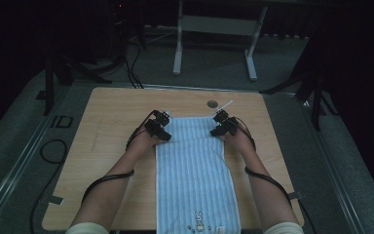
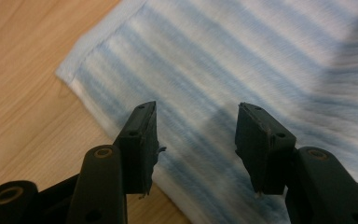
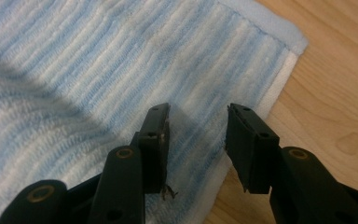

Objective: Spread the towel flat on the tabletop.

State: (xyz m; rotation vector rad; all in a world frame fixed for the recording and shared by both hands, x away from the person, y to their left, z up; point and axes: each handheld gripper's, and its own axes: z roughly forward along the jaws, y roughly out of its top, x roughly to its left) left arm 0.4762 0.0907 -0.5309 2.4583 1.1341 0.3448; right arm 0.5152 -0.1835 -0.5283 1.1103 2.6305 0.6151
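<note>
towel (image 1: 195,175): flat on the wooden surface (image 1: 112,141), near end with the bunny hanging over the front edge, probably laid out for folding
left gripper (image 1: 161,130): fingers released over the far left corner
right gripper (image 1: 219,127): same, far right corner

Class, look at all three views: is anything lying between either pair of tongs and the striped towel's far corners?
Nothing visible does. The left tongs and the right tongs stand open right over the blue-striped towel, one at each far corner, with bare cloth between their jaws. The wooden table beside each corner is bare.
</note>
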